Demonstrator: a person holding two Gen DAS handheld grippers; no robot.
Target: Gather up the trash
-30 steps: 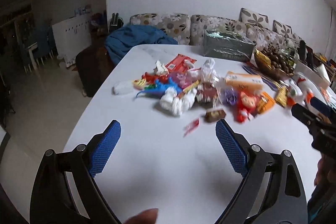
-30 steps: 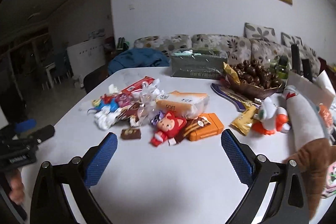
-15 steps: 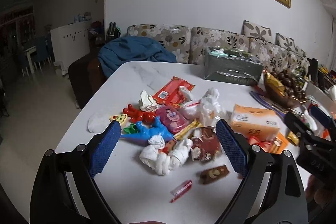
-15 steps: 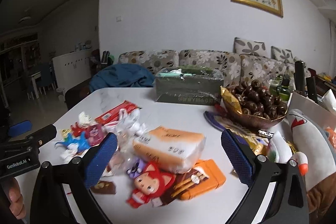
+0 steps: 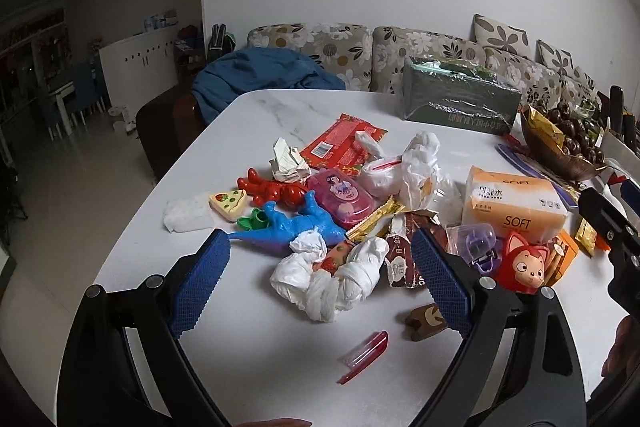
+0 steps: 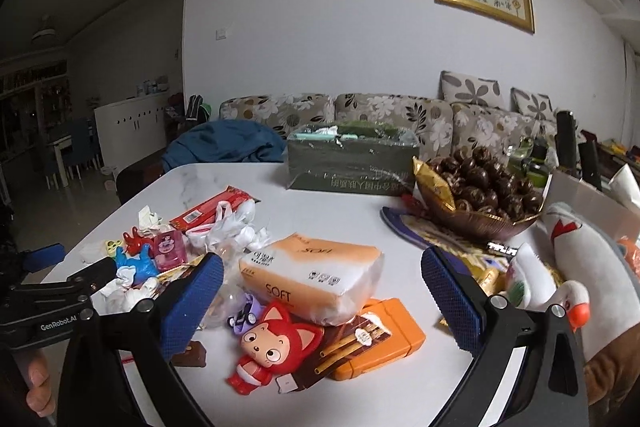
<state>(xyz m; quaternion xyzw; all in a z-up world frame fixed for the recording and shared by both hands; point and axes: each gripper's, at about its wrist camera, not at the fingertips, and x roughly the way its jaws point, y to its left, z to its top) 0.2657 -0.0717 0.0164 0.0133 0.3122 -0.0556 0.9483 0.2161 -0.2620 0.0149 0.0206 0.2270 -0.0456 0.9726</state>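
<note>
the white table (image 5: 248,339) is bare along its near edge and far left corner, the trash pile (image 5: 340,211) sits mid-table, a knotted white bag (image 5: 332,279) lying crosswise between the wide-open, empty left gripper (image 5: 320,275), the right gripper (image 6: 320,291) equally wide over the tissue pack (image 6: 316,275).

bare table (image 5: 248,359) near, trash pile (image 5: 340,211) blocking beyond

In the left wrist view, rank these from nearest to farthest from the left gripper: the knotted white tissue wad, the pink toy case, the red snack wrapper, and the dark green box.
From the left gripper:
1. Knotted white tissue wad, right between the fingers.
2. Pink toy case, mid-pile, just beyond.
3. Red snack wrapper, behind the pile.
4. Dark green box, at the table's far edge, to the right.
</note>
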